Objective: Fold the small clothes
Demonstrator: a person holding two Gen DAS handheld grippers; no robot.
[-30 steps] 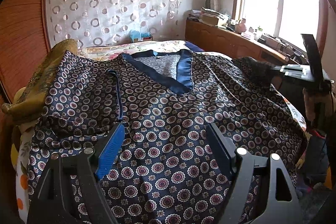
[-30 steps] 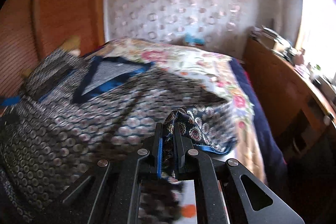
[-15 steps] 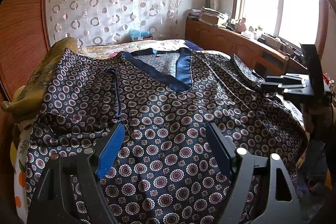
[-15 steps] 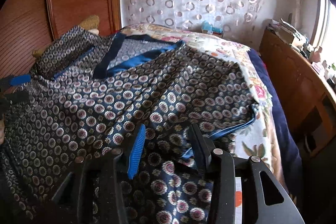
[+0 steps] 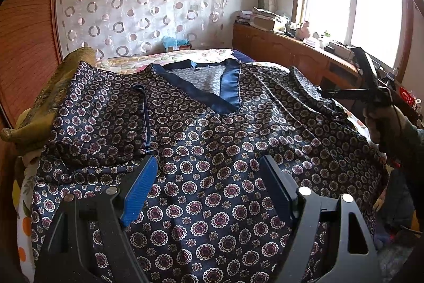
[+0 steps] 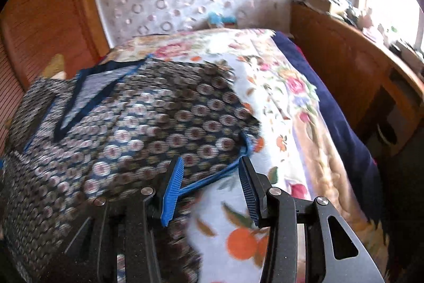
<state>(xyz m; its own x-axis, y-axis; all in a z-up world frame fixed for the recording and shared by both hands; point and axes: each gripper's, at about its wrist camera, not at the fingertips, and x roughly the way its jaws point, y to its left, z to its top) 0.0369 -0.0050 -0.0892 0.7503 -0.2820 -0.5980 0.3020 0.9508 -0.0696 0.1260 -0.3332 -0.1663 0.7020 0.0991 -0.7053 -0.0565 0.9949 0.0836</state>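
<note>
- Under and ahead of the left gripper [image 5: 209, 187], the shirt [image 5: 212, 139] lies spread face up on the bed [image 6: 286, 102], its blue V-neck [image 5: 225, 92] pointing back toward the gripper.
- The left gripper hovers over the lower front, its jaws spread wide with nothing between them.
- The sleeve [image 5: 106, 118] ahead and to its left already lies folded in over the body, its blue cuff edge running toward the gripper.
- The right gripper [image 6: 212, 184] sits at the shirt's right edge, jaws partly apart and gripping nothing; the blue hem [image 6: 212, 177] lies beneath the gap, and that view is blurred.
- Judged from this, the step in hand is the side fold: one side looks done, the right side not yet.
- The next move likely calls for a pinch on that right edge or sleeve, carried inward over the body without dragging the shirt.
- Beyond the bed stand a patterned curtain [image 5: 143, 4] and a wooden dresser [image 5: 291, 55].
</note>
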